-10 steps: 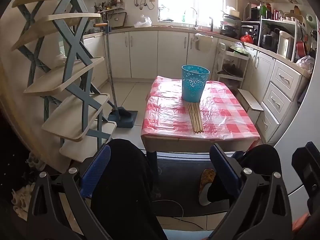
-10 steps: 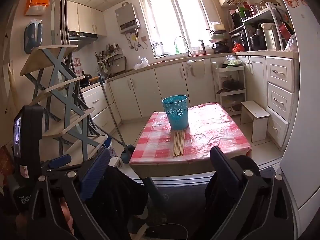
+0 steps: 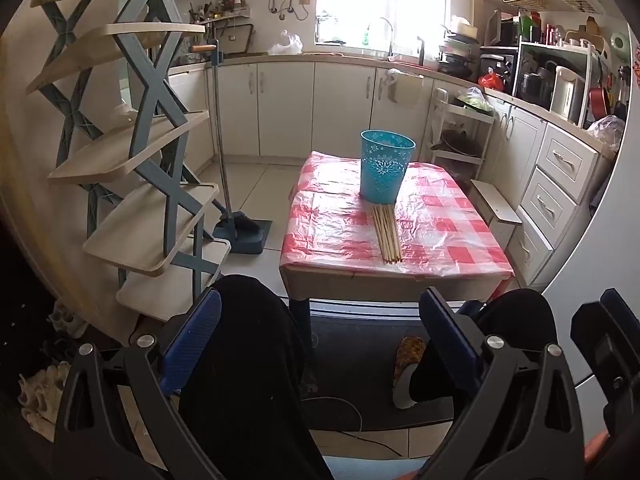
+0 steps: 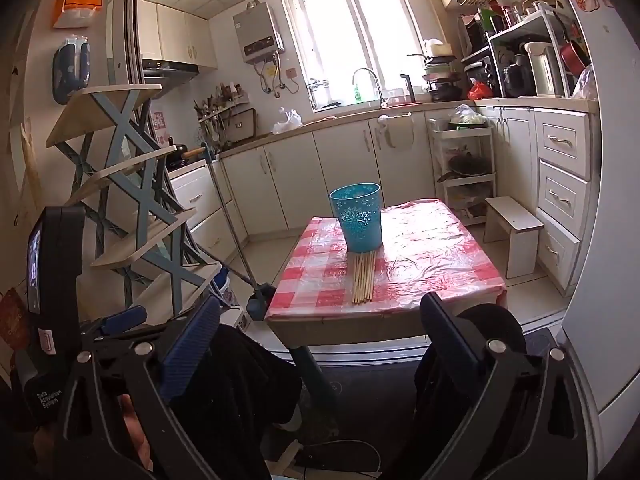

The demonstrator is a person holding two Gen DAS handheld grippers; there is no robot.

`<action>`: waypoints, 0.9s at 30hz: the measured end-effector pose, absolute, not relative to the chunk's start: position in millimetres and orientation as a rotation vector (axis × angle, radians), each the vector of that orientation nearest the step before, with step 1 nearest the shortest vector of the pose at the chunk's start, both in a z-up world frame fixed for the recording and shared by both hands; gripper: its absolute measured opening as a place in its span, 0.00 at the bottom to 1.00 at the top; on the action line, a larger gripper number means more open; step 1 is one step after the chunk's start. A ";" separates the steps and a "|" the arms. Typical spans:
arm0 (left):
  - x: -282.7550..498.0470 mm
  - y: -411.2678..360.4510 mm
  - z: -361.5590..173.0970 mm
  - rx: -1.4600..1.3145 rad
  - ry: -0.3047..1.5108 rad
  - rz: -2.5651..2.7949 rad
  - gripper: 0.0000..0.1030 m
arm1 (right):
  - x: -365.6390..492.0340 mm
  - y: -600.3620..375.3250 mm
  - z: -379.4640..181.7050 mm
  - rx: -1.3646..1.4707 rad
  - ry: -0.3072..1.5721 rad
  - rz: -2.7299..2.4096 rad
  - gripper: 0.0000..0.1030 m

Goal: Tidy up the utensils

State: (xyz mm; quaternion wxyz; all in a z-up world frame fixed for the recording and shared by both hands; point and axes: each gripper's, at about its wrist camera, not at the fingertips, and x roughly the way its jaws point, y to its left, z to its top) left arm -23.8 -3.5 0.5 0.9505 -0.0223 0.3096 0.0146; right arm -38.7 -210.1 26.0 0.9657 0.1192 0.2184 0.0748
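Chopsticks [image 3: 387, 233] are lying in a neat bundle on the checked surface [image 3: 440, 220], touching the blue cup [image 3: 386, 166]. They are looking light, stiff and slippery, so gripping mid-length seems safest. Both the left gripper [image 3: 320, 344] and the right gripper [image 4: 320, 346] are hanging far back, jaws wide apart, holding nothing.

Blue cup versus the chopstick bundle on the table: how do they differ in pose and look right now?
The blue cup stands upright with its mouth open upward; the chopsticks lie flat, side by side. The cup is turquoise with a perforated flower pattern; the chopsticks are plain pale wood. The cup sits farther back, and the chopsticks run from its base toward the near edge. Both rest on the checked tablecloth, untouched by either gripper.
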 end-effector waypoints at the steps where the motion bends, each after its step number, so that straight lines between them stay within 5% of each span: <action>1: -18.1 0.7 0.5 -0.050 0.644 0.029 0.92 | -40.7 -207.9 26.7 0.239 0.439 0.151 0.93; 27: -17.3 6.0 -3.9 -0.059 0.660 0.029 0.92 | -49.4 -195.1 27.0 0.242 0.451 0.163 0.93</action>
